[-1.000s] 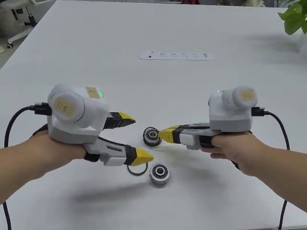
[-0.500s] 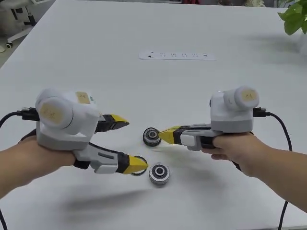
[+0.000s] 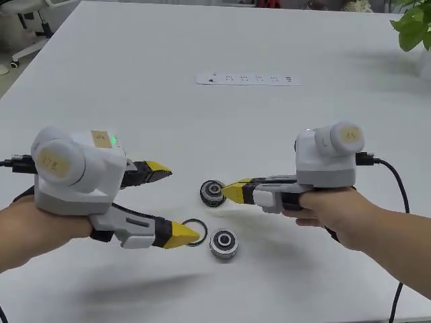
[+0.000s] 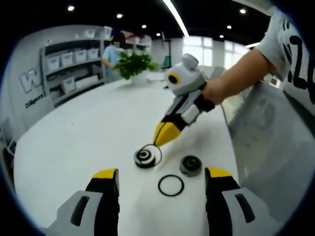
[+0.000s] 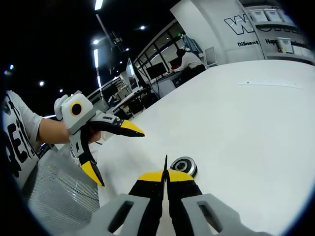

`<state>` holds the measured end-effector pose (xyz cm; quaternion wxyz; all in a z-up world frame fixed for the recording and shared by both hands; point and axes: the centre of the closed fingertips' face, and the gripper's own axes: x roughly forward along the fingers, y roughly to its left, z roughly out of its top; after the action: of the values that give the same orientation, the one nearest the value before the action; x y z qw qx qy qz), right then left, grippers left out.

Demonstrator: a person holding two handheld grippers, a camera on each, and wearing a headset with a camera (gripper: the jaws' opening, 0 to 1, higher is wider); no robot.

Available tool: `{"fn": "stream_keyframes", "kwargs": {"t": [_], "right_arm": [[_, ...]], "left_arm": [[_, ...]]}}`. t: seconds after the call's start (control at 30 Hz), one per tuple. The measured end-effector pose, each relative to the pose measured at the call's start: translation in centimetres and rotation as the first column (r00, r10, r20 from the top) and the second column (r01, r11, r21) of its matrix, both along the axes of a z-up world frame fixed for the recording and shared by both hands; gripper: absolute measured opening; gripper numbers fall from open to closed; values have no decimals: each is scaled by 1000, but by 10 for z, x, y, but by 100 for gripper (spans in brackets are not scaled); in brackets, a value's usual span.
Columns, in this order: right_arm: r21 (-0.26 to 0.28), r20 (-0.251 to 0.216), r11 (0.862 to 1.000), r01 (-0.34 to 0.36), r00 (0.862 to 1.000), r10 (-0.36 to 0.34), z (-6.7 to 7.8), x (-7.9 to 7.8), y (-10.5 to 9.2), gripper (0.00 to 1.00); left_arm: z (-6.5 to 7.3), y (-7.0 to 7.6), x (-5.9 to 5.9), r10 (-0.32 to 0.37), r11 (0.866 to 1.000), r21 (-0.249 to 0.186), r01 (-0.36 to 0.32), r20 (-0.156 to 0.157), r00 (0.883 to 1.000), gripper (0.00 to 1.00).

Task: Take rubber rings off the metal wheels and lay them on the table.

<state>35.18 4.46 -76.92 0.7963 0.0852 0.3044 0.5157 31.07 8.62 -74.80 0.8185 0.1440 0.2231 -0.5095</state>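
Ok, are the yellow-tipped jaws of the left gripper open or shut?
Open. On the left gripper the yellow tips stand wide apart, holding nothing; the black rubber ring lies on the white table beyond them.

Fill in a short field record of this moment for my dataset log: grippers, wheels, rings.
left gripper: open, holding nothing
right gripper: shut, tips at the far wheel
pinched ring: thin black rubber ring between the right gripper's jaws, seemingly still looped around the far wheel
far wheel: on the table, right at the right gripper's tips
near wheel: on the table, no gripper touching it
loose ring: lying flat on the table beside the near wheel
table: white
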Motion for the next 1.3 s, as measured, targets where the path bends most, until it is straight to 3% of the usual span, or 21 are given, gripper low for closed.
{"fn": "stream_keyframes", "kwargs": {"t": [0.43, 0.87, 1.3], "right_arm": [[16, -22, 999, -50, 999, 50, 8, -19, 11, 0], [15, -46, 995, -99, 994, 100, 5, -34, 18, 0], [14, -65, 989, -148, 987, 149, 1, -45, 26, 0]], "left_arm": [[1, 6, -6, -1, 1000, 10, 1, 7, 1000, 73], [1, 11, -12, -8, 1000, 21, 8, 17, 1000, 74], [-2, 19, -21, 5, 1000, 26, -5, 3, 1000, 75]]}}
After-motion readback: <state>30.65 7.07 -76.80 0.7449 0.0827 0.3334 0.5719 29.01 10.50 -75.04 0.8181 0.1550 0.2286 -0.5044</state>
